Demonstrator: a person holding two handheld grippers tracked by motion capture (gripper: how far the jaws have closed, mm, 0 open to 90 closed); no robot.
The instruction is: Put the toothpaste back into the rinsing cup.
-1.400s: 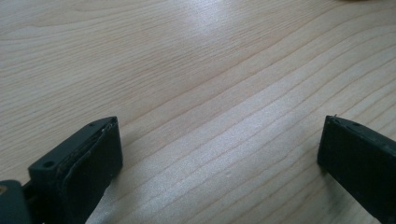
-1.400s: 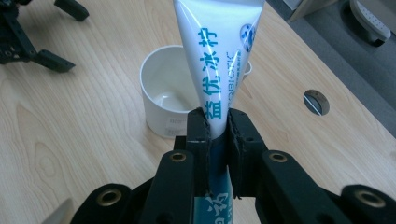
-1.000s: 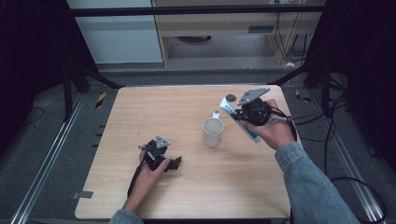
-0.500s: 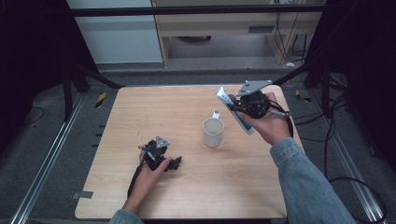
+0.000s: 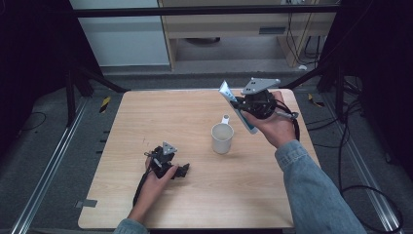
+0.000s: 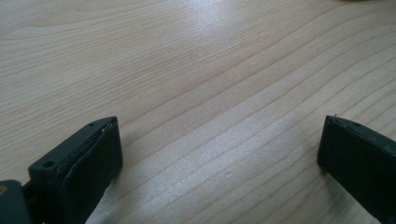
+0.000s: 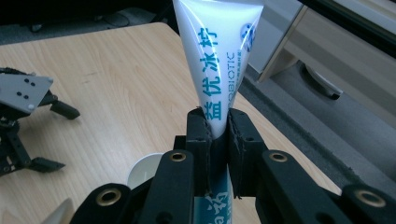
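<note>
— Gripping anything yet, that right claw [image 7: 217, 126]?

— Yes, its jaws are clamping on a white tube [image 7: 217, 56] with blue lettering, about midway along. The flat crimped end is sticking up past the jaw tips, and the rest is running down under the hand in the high view [image 5: 237, 109].

— And the cup?

— The cup [image 5: 222, 138] is standing upright on the table [image 5: 146, 112], below the claw and a little to its left, apart from the tube.

— So which step is this?

— I'd judge the tube is being carried above the table, likely on its way to the cup. The next move is calling for bringing the lower end over the rim, then lowering before the jaws let go.

— What's the left claw [image 5: 181, 169] doing?

— It is resting low on the table, jaws standing wide apart with nothing between them, well away from the cup.
</note>
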